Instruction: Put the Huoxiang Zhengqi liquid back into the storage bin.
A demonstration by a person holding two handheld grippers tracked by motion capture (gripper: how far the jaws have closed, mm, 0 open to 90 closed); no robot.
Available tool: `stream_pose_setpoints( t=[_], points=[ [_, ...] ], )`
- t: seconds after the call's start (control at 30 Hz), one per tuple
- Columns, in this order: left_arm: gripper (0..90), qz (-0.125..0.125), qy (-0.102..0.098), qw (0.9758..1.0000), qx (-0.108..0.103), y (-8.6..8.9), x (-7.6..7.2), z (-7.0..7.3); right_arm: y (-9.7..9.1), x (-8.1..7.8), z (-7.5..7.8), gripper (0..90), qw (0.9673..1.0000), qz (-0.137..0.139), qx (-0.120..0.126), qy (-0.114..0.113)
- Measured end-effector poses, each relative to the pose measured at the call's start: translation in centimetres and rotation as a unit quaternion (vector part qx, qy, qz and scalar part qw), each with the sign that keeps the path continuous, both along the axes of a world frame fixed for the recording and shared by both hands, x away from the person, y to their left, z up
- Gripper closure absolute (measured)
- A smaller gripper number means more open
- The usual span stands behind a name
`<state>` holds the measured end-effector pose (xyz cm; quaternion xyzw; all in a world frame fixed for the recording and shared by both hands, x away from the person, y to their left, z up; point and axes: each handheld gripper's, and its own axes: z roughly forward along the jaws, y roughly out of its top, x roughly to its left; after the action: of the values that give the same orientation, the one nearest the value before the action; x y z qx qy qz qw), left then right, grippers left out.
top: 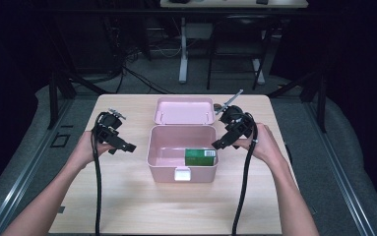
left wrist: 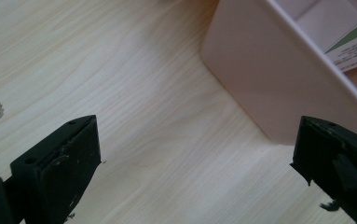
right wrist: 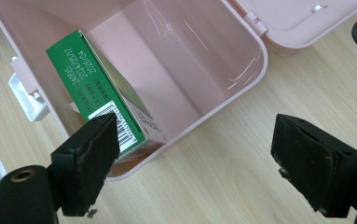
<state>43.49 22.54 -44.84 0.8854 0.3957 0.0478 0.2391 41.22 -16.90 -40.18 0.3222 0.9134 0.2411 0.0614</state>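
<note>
Two forearms are seen entering from the near edge of a pale wood-grain worktop (top: 127,206), a black cable trailing back from each tool. The left hand-held gripper (top: 122,145) is held just beside the left wall of a pink storage box (top: 152,147), its matte black jaws spread wide with nothing between them. The right hand-held gripper (top: 221,142) is poised at the box's right rim, jaws likewise parted and empty — in the right gripper view, one jaw is seen in front of a green carton (right wrist: 102,95) and the other over bare wood outside the box.

The box is a smooth, glossy plastic moulding with rounded corners and a white latch (top: 182,174) on its near wall. The carton, a crisp-edged cardboard pack with a white barcode panel, is seen lying inside against the near right corner. Beyond it, the hinged lid (top: 184,110) is laid open flat on the worktop; farther off, table legs and cables are seen on a dark floor.

A slip is judged possible from here: with the carton tucked close to the wall, one jaw could strike the rim or be wedged between wall and pack, and the light box could be dragged or tipped — the slick plastic would offer little resistance. The thin cardboard could be crushed if it is squeezed hard.
</note>
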Motion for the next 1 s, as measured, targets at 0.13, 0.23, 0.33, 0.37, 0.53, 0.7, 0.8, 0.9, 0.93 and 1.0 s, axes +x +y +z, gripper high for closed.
stream_pose_setpoints(
  t=[0.13, 0.23, 0.33, 0.37, 0.53, 0.7, 0.8, 0.9, 0.93, 1.0],
  points=[
    [0.7, -0.001, -0.006, 1.0, 0.003, -0.5, 0.6, 0.6, -0.4, 0.1, -0.2, 14.7, 0.9998, -0.015, 0.01, -0.002],
    [0.7, 0.0, -0.009, 1.0, -0.002, -0.8, 1.2, 1.1, -0.5, 0.2, -0.5, 14.8, 0.9996, -0.025, 0.011, -0.004],
    [0.6, -0.003, -0.008, 0.9999, -0.007, -1.1, 1.9, 1.7, -0.7, 0.4, -0.7, 14.8, 0.9992, -0.037, 0.014, -0.005],
    [0.4, -0.002, -0.009, 0.9999, -0.009, -1.2, 2.2, 1.9, -0.8, 0.5, -0.8, 14.7, 0.9992, -0.038, 0.013, -0.001],
    [0.4, -0.003, -0.017, 0.9998, -0.005, -1.9, 3.4, 2.9, -0.9, 0.9, -1.5, 14.8, 0.9985, -0.052, 0.018, -0.003],
    [0.5, 0.002, -0.028, 0.9996, -0.003, -2.2, 3.8, 3.7, -0.7, 1.0, -1.7, 14.4, 0.9977, -0.064, 0.018, -0.008],
    [0.5, 0.005, -0.031, 0.9995, -0.006, -2.3, 4.2, 4.1, -0.7, 0.8, -1.8, 14.5, 0.9975, -0.066, 0.022, -0.013],
    [0.5, 0.005, -0.035, 0.9994, -0.002, -2.6, 4.7, 4.3, -0.9, 0.9, -1.8, 14.6, 0.9967, -0.075, 0.028, -0.013],
    [0.6, 0.009, -0.037, 0.9993, -0.002, -2.7, 5.0, 4.4, -1.0, 1.0, -1.9, 14.6, 0.9967, -0.075, 0.029, -0.013],
    [0.5, 0.013, -0.033, 0.9993, -0.015, -2.8, 5.4, 4.4, -1.0, 1.0, -2.0, 14.8, 0.9967, -0.075, 0.028, -0.013]
  ],
)
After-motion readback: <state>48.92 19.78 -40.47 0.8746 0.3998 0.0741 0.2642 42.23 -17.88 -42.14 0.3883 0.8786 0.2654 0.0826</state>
